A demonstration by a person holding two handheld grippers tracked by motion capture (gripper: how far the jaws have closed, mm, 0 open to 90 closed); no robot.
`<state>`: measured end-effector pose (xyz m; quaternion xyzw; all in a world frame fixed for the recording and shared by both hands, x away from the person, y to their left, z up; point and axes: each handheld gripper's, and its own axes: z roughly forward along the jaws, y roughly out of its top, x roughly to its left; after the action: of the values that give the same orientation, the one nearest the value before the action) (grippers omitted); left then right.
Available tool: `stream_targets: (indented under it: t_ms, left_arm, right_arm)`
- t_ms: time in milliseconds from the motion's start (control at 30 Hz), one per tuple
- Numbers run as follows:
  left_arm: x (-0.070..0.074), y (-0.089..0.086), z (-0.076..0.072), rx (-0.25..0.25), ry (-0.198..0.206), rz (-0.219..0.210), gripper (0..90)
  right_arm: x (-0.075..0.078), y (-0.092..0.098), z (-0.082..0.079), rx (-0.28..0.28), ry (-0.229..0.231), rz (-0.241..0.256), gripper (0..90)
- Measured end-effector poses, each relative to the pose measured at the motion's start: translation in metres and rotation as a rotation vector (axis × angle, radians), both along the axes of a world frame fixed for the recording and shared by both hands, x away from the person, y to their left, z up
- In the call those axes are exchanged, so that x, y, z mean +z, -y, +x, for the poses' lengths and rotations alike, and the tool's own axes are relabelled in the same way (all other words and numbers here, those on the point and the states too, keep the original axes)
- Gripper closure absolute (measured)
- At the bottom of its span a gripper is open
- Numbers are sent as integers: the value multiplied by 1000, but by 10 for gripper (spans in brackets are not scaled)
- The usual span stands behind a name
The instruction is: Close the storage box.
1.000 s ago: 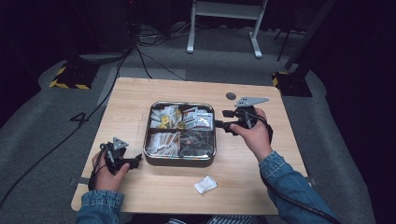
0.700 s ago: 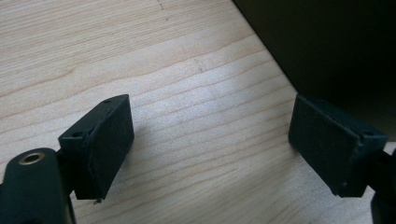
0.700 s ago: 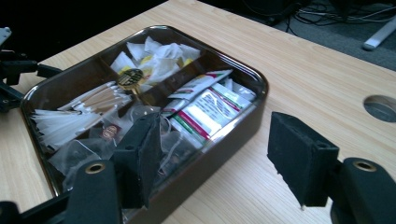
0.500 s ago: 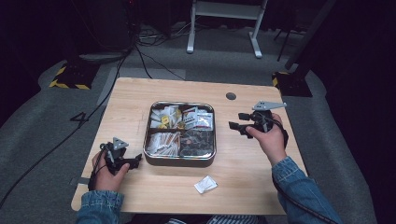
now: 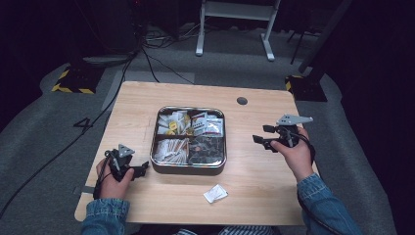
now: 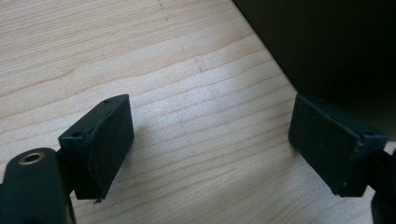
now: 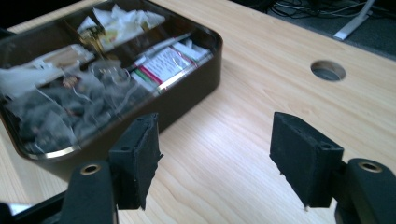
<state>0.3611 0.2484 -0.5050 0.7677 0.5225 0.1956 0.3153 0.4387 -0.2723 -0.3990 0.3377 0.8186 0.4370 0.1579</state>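
A pale wooden table (image 5: pixel 254 196) stands on grey carpet in a dark room. A square metal tin (image 5: pixel 189 139) with 4 compartments of tea bags and sachets sits mid-table; a white packet (image 5: pixel 215 193) lies near the front edge. The left gripper (image 5: pixel 141 170) and right gripper (image 5: pixel 260 135) are both spread wide, empty.

High view: we look forward and down on the whole table (image 5: pixel 254 196) from its near side. Right gripper view sits low and close, facing left toward the tin (image 7: pixel 187 100); left gripper view closer still, on bare wood.
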Motion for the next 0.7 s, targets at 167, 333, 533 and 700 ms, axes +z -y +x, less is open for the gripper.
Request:
stream_targets:
  t_ms: [167, 333, 533, 700]
  left_arm:
    - [0, 0, 1, 0, 1, 1, 140]
    - [0, 0, 1, -1, 0, 2, 139]
    - [0, 0, 1, 0, 1, 1, 139]
    - [0, 0, 1, 0, 1, 2, 139]
  right_arm:
    - [-15, 16, -6, -8, -30, -29, 294]
    - [-32, 32, -13, -59, -44, -11, 280]
    - [-52, 46, -16, -82, -81, 10, 280]
    - [-66, 52, -17, -95, -99, 2, 275]
